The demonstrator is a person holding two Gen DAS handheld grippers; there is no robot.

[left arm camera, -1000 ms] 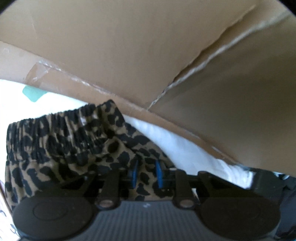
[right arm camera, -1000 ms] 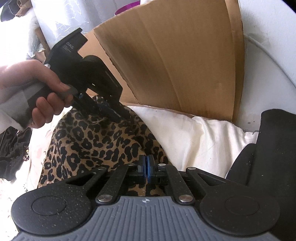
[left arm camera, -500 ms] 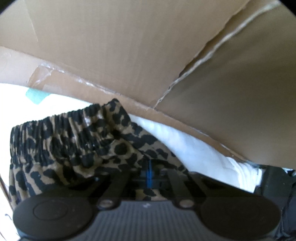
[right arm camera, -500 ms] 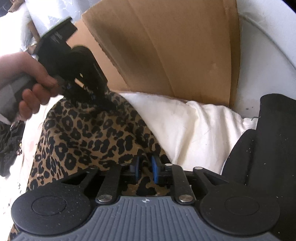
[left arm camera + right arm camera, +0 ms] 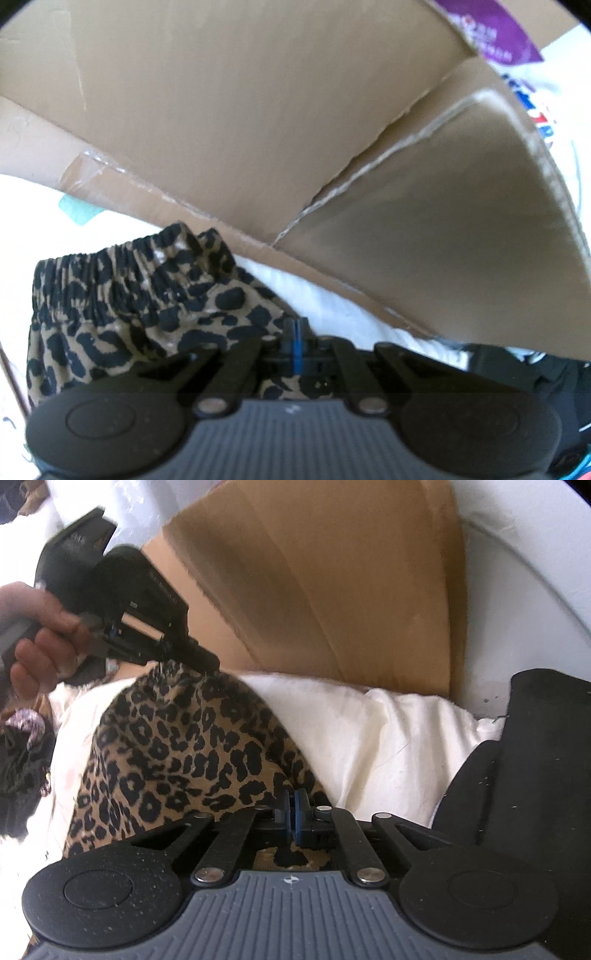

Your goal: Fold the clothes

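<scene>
A leopard-print garment (image 5: pixel 184 753) with an elastic waistband (image 5: pixel 122 273) lies on a white sheet (image 5: pixel 369 734). My left gripper (image 5: pixel 294 332) is shut on the garment's edge near the waistband; it also shows in the right wrist view (image 5: pixel 199 657), held by a hand at the garment's far end. My right gripper (image 5: pixel 291 808) is shut on the near edge of the same garment. The cloth is stretched between the two grippers.
A large brown cardboard box (image 5: pixel 258 122) stands right behind the garment, also in the right wrist view (image 5: pixel 332 583). A black object (image 5: pixel 535 775) lies at the right. Dark clothes (image 5: pixel 18 768) lie at the left. A teal scrap (image 5: pixel 77 210) is on the sheet.
My left gripper closed on the garment edge about a second ago and stays shut. My right gripper opened briefly and has closed on the near edge again. The garment is pulled flatter.
</scene>
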